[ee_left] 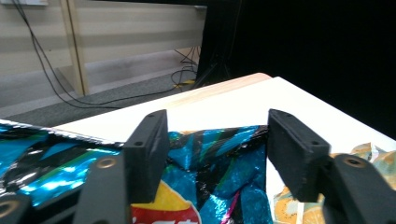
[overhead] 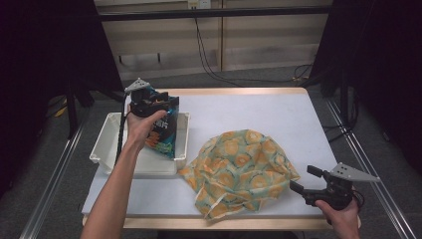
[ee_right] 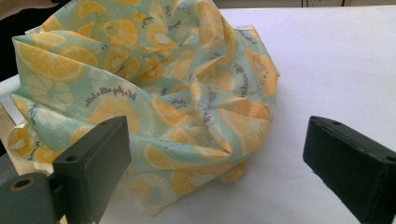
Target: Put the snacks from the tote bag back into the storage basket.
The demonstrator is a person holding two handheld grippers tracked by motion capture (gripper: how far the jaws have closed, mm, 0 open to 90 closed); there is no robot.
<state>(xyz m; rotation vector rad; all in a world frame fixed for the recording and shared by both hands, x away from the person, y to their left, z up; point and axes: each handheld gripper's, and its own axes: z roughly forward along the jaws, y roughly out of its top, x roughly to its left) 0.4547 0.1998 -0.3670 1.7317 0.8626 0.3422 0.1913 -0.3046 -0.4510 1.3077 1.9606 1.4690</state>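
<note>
A crisp bag (overhead: 164, 130) is held upright over the white tray (overhead: 102, 149) between the parted left claw (ee_left: 212, 140), apparently unclamped; the wide-open, empty right claw (overhead: 303, 180) awaits beside the cloth (overhead: 241, 167).

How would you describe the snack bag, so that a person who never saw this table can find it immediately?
Start at the white table and find the white tray on its left side. The snack bag stands over the tray's right part, with the left claw at its top. It is shiny blue and black foil, unlike the soft cloth with orange slices lying beside the tray.
</note>
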